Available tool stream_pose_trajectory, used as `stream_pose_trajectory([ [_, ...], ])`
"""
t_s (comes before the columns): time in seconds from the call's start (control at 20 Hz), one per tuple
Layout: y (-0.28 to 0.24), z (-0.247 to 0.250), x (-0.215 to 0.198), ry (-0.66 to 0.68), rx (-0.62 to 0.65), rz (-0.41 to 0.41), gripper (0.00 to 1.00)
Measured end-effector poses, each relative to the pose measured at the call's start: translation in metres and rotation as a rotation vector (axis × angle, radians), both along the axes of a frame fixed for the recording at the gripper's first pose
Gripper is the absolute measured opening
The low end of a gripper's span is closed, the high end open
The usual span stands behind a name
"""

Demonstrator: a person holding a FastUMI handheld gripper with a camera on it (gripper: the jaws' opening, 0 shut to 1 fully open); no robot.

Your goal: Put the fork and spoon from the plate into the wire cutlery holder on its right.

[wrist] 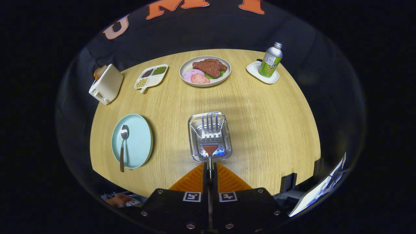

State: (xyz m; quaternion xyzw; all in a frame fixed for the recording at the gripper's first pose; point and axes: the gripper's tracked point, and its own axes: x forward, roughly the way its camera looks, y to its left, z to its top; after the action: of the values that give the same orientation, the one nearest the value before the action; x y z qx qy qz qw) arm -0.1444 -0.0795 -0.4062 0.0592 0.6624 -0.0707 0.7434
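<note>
Claw grips the fork by its thin handle, both orange fingers pinched close together on it, with the tines pointing forward over the wire holder. The fork looks to be held directly above the holder, probably so it can be lowered or dropped in; whether it already touches the wire is hard to tell. Apart from that fork, the holder appears empty. Left of the holder sits the pale blue plate, with only the spoon lying on it, bowl away from the claw. Beyond the holder, on the counter, a dish of meat, a divided tray of beans and a bottle on a small saucer stand well apart.
</note>
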Motion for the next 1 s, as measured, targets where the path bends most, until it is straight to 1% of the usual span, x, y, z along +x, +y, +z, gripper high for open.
stream_pose_trajectory([
  [0.1,-0.001,-0.001,0.003,-0.002,0.006,-0.007,0.07],
  [0.2,-0.005,0.001,0.014,-0.033,0.010,-0.033,0.08],
  [0.35,-0.011,0.013,0.038,-0.129,0.016,-0.059,0.08],
  [0.5,-0.015,0.037,0.071,-0.290,0.025,-0.068,0.10],
  [0.6,-0.018,0.065,0.100,-0.450,0.023,-0.080,0.14],
  [0.65,-0.021,0.082,0.117,-0.543,0.010,-0.086,0.23],
  [0.7,-0.024,0.097,0.128,-0.612,-0.009,-0.080,0.28],
  [0.75,-0.028,0.110,0.134,-0.667,-0.032,-0.074,0.40],
  [0.8,-0.033,0.125,0.141,-0.725,-0.059,-0.070,0.47],
  [0.9,-0.039,0.156,0.156,-0.840,-0.099,-0.062,0.67],
  [0.95,-0.039,0.169,0.163,-0.894,-0.115,-0.055,0.75],
  [1.0,-0.039,0.184,0.168,-0.945,-0.132,-0.044,0.79],
])
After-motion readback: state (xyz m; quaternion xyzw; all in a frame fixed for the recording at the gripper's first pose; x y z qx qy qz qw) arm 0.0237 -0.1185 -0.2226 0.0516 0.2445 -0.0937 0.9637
